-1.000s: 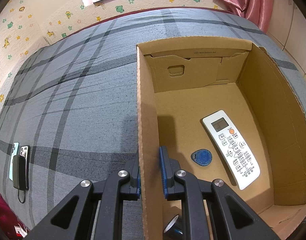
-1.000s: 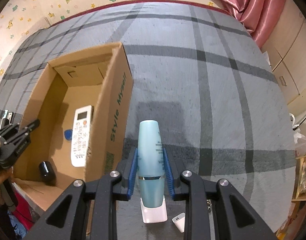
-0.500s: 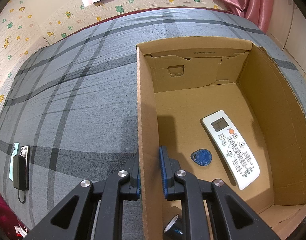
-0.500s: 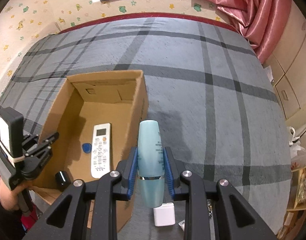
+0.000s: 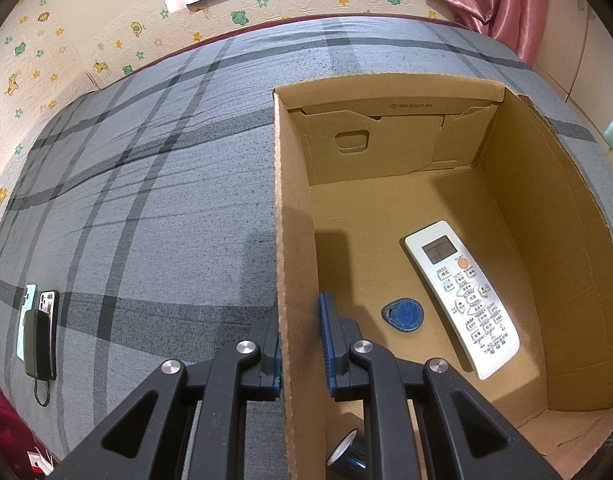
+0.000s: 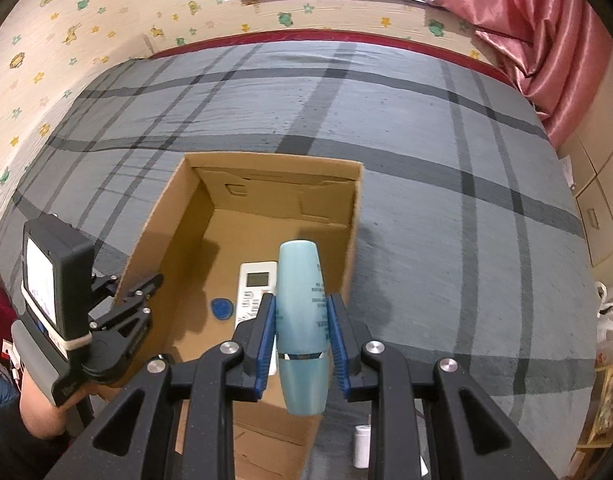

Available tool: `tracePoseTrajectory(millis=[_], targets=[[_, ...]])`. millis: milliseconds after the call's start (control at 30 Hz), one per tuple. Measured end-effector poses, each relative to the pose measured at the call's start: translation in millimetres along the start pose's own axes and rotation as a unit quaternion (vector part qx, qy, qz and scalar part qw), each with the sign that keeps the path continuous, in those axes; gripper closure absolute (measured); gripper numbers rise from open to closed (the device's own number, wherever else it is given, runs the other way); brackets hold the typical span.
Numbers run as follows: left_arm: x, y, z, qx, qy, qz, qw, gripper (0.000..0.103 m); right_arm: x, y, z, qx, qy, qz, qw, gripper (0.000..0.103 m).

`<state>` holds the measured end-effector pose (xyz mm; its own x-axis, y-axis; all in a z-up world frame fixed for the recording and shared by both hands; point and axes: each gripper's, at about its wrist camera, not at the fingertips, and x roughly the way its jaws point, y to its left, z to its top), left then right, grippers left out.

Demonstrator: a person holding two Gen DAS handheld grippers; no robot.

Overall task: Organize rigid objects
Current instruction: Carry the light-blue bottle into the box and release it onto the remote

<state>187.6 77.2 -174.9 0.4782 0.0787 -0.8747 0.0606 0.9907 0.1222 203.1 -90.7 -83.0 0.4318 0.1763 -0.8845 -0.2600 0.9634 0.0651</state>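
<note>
An open cardboard box [image 5: 518, 184] stands on the grey plaid bed; it also shows in the right wrist view [image 6: 174, 208]. Inside lie a white remote [image 5: 462, 296], a blue key fob [image 5: 402, 314] and a small dark cylinder [image 5: 346, 454]. My left gripper [image 5: 300, 340] is shut on the box's left wall [image 5: 290, 220]. My right gripper [image 6: 300, 328] is shut on a light blue bottle [image 6: 302, 320], held in the air above the box's near right part. The remote [image 6: 254, 280] and fob [image 6: 221, 308] show below it.
Two phones and a dark power bank [image 5: 38, 332] lie on the bed at the far left. A small white object [image 6: 362, 446] lies on the bed below my right gripper. A pink curtain [image 6: 526, 12] and drawers [image 6: 594, 208] stand to the right.
My right gripper has lifted the blue bottle off the bed and carried it left, over the box. My left gripper has stayed clamped on the box wall.
</note>
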Motion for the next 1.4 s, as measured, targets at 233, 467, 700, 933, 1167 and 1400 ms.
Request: tracePoseTrajectory(millis=[233, 467, 700, 933, 1167, 1400], targets=[[0.1, 0.2, 0.1, 0.0, 0.0, 0.0, 1.0, 0.087, 17.5, 23.0, 3.3, -0.014, 0.009, 0.014, 1.0, 0.076], [0.6, 0.4, 0.0, -0.001, 0.0, -0.001, 1.0, 0.087, 42.0, 36.1, 2.6, -0.013, 0.026, 0.022, 0.999, 0.076], [0.5, 0.1, -0.3, -0.003, -0.001, -0.002, 1.0, 0.087, 73.6, 43.0, 2.0, -0.001, 0.05, 0.032, 0.998, 0.076], [0.7, 0.8, -0.3, -0.002, -0.001, -0.001, 1.0, 0.087, 103.9, 46.9, -2.2, 0.004, 0.077, 0.029, 0.997, 0.076], [0.4, 1.4, -0.2, -0.002, -0.001, -0.002, 1.0, 0.087, 129.2, 50.6, -5.9, 0.004, 0.101, 0.025, 0.995, 0.076], [0.2, 1.3, -0.1, -0.001, -0.001, 0.0, 1.0, 0.087, 137.6, 50.2, -7.4, 0.007, 0.109, 0.028, 0.994, 0.076]])
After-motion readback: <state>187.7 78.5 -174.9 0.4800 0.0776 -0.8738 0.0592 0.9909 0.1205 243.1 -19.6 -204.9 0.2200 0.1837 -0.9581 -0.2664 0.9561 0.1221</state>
